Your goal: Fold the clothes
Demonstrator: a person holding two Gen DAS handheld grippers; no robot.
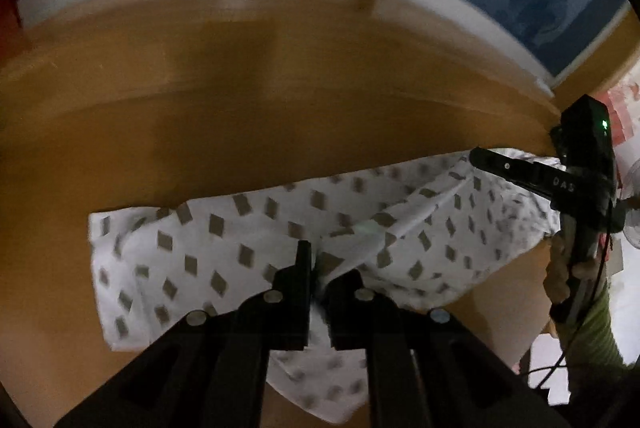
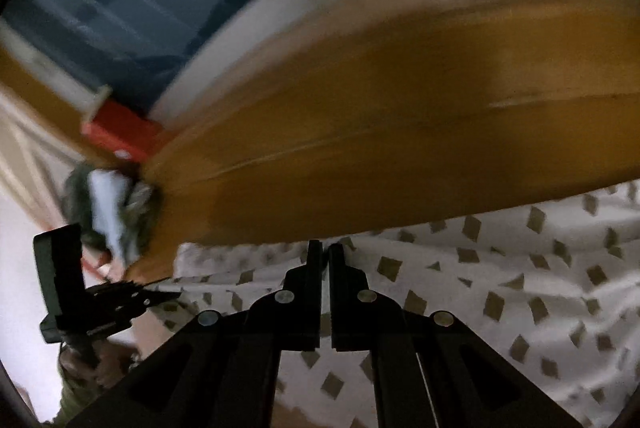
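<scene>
Pinching the white diamond-print garment (image 1: 248,228) over the wooden table (image 1: 200,115), left gripper (image 1: 316,264) and right gripper (image 2: 325,252) each clamp fabric.

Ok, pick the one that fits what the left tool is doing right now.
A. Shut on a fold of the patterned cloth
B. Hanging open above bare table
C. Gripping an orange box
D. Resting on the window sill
A: in the left wrist view the left tool has its fingers closed on a bunched fold of the cloth, which lies on the table.
</scene>
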